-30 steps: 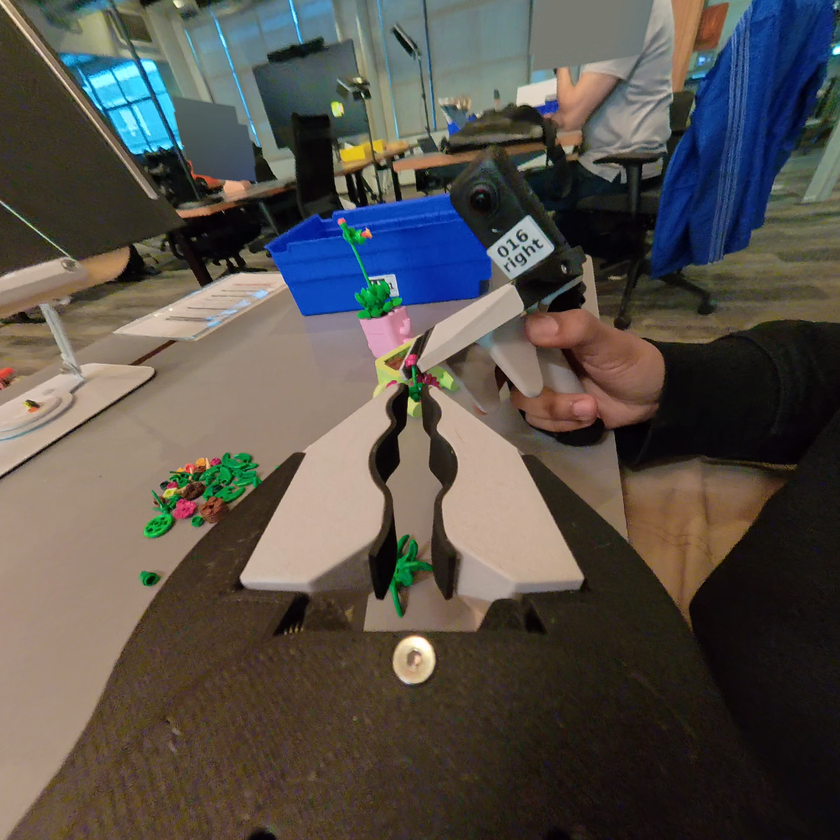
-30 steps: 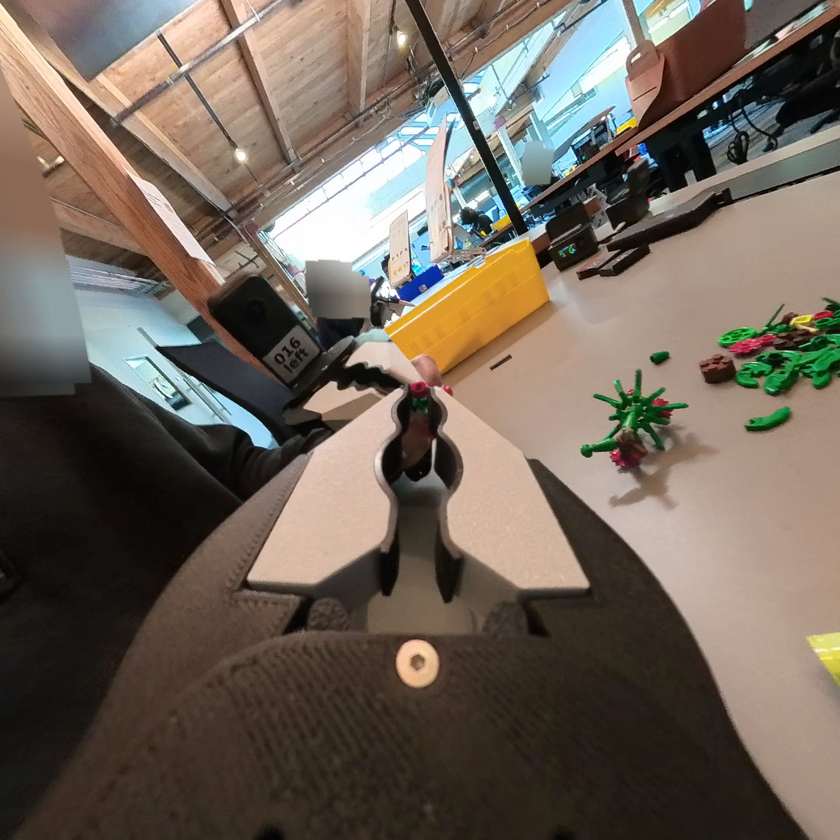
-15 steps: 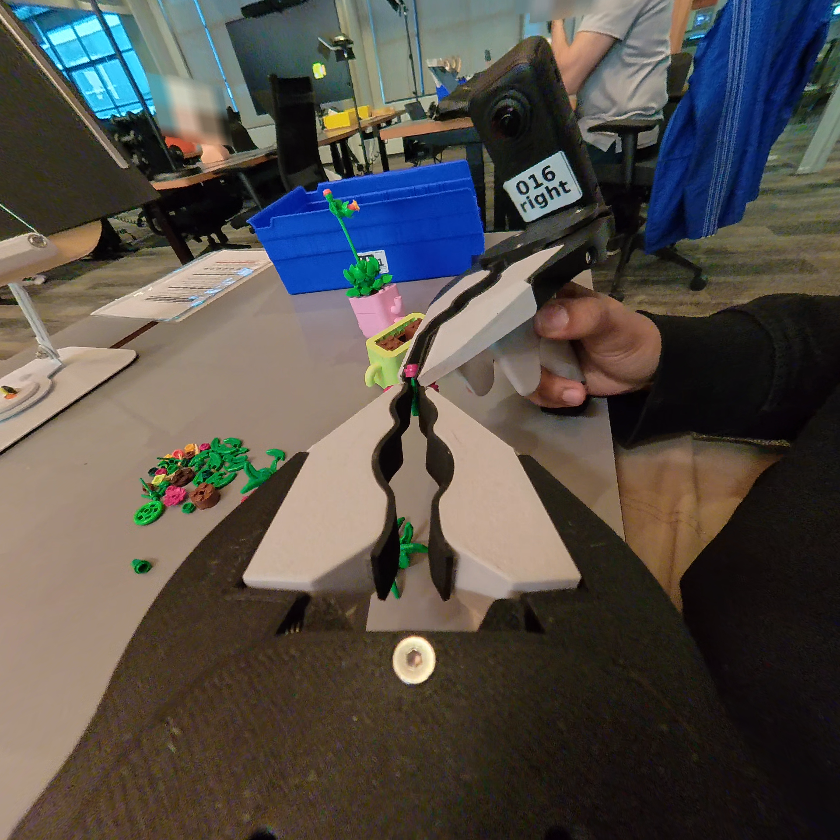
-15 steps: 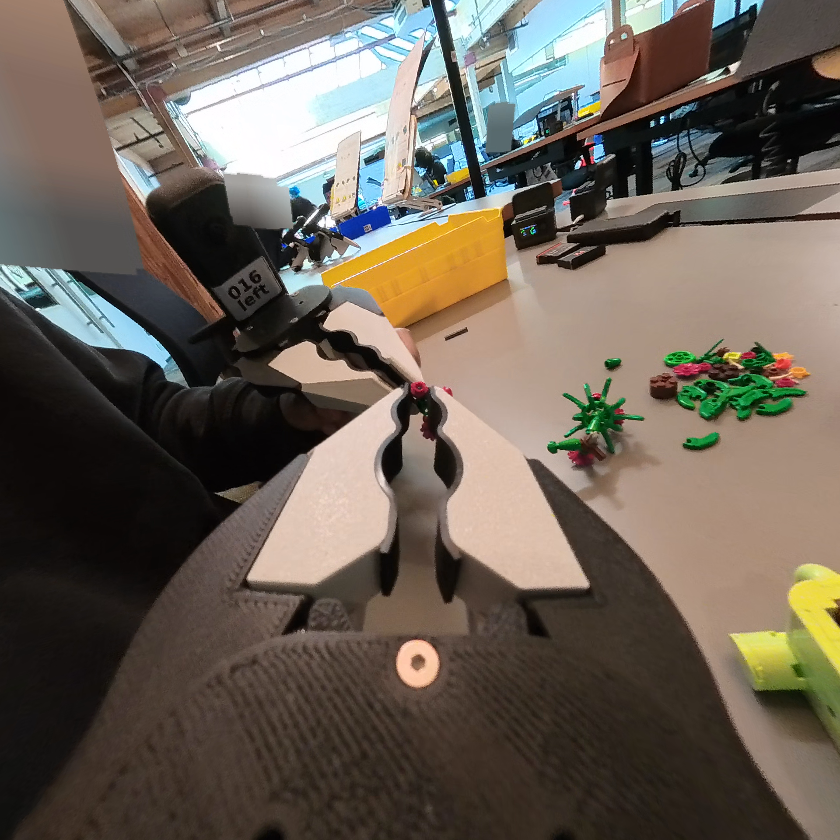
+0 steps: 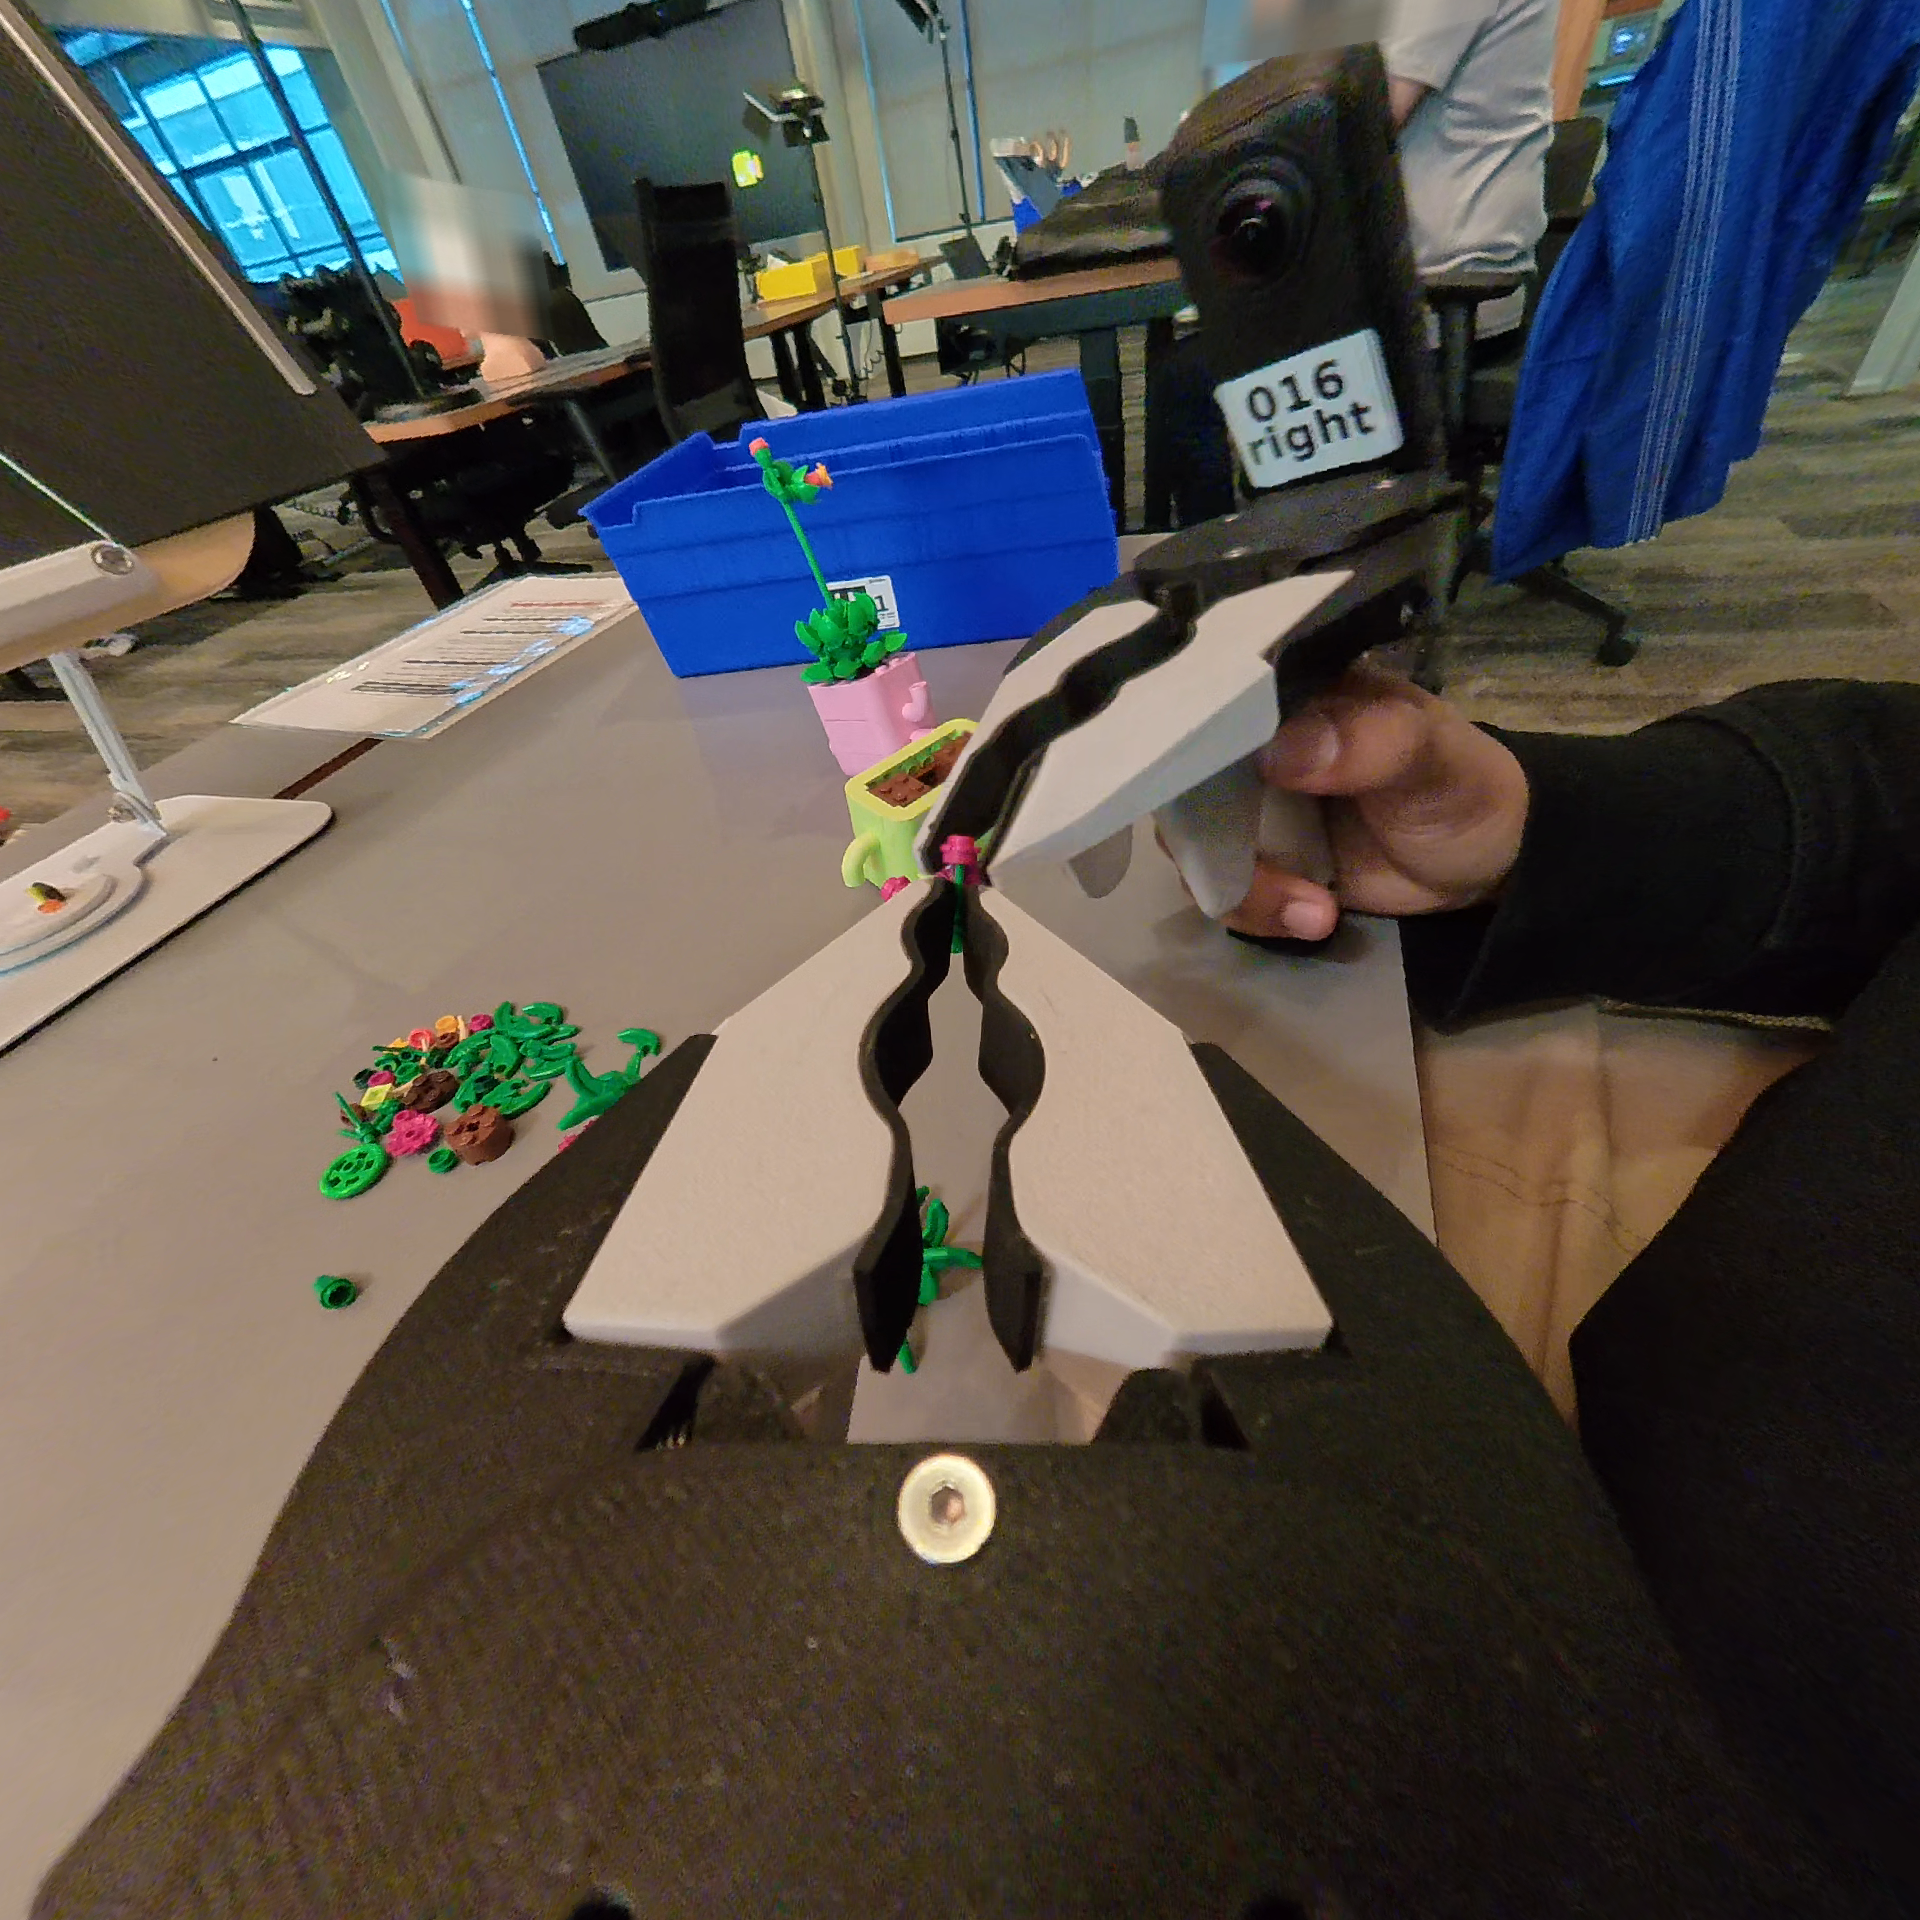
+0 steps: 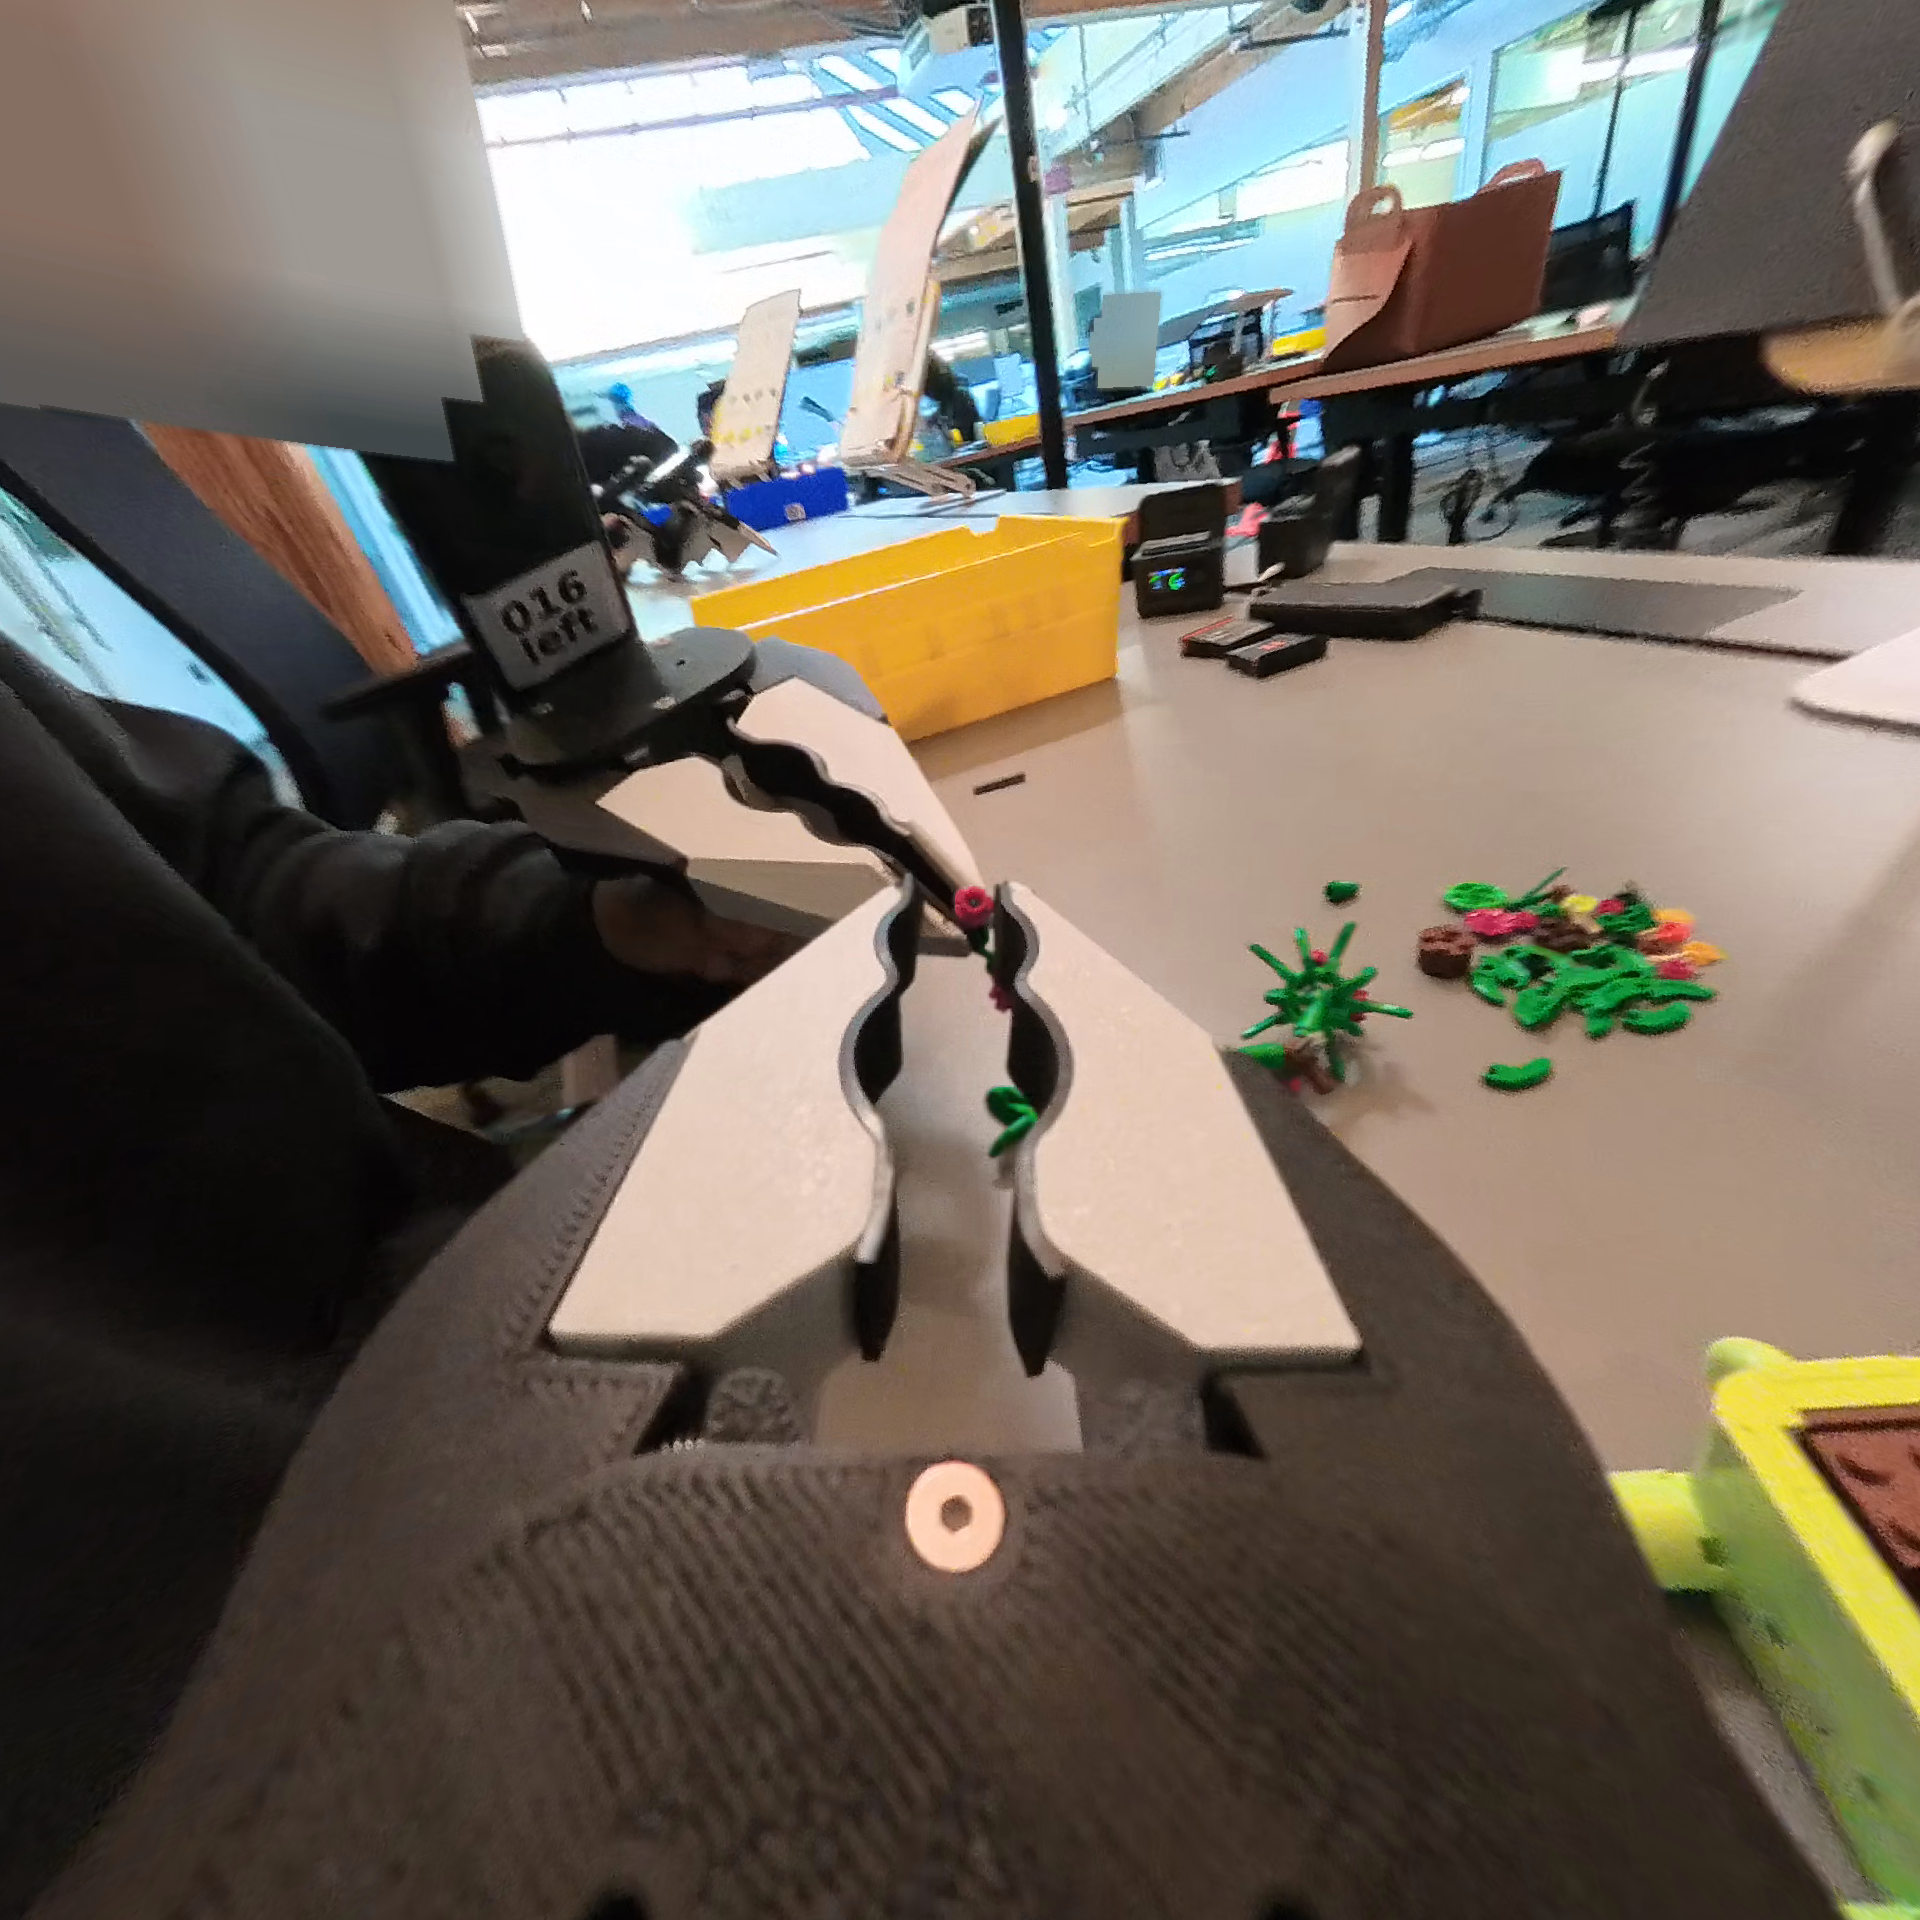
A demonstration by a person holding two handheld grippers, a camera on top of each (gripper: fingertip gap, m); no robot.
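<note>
Grey table (image 5: 520, 894) strewn with loose toy plant pieces (image 5: 457, 1081). Left gripper (image 5: 954, 914) pinched tight on green flower stem (image 5: 957, 914), pink bud at tip. Right gripper (image 6: 954, 899) slightly parted around same bud. Yellow-green pot (image 5: 894, 800) just beyond.

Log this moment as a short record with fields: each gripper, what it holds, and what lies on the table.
left gripper: shut on thin green toy flower stem with a pink bud
right gripper: open, its fingers either side of the bud end
stem: runs between the right gripper's fingers, green leaf partway down
grey table: lime-green toy brick pot, pink toy brick pot with a tall flower, blue plastic bin
loose pieces: green, pink and brown pile
</note>
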